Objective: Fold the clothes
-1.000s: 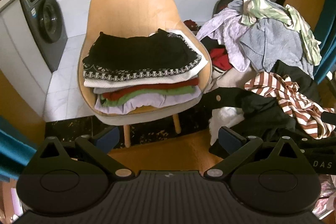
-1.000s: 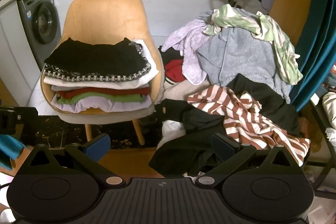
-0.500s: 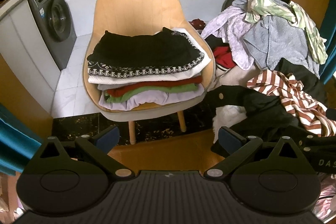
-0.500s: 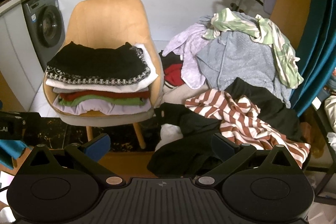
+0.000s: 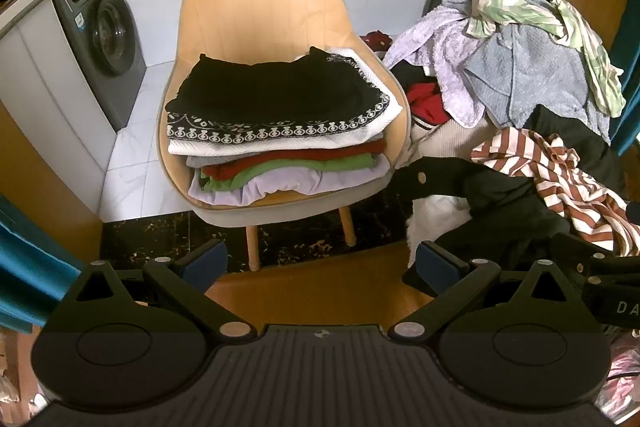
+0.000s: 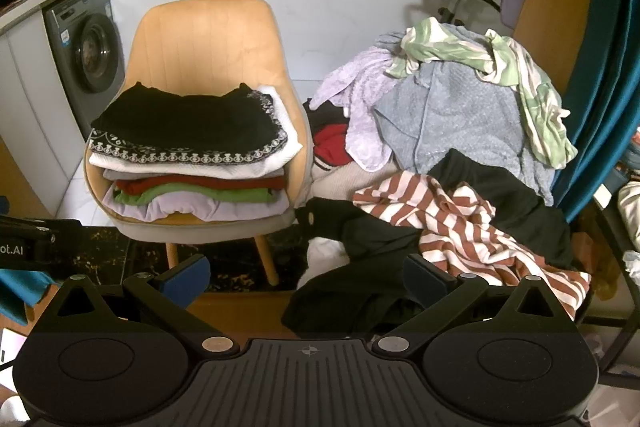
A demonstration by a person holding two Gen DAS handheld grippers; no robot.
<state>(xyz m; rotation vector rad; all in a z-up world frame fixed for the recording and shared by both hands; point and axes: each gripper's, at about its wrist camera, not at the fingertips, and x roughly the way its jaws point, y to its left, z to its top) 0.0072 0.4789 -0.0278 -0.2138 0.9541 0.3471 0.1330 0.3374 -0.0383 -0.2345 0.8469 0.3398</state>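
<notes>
With both the left tongs [image 5: 320,261] and right tongs [image 6: 306,277] wide and empty, best pinch the striped shirt [image 6: 460,223] by its edge to lift it clear of the pile.

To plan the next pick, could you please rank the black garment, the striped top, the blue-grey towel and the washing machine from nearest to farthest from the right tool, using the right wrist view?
1. black garment, just ahead of the right tool, spilling toward it.
2. striped top, ahead to the right.
3. blue-grey towel, higher on the pile, behind the stripes.
4. washing machine, far left by the wall.
</notes>
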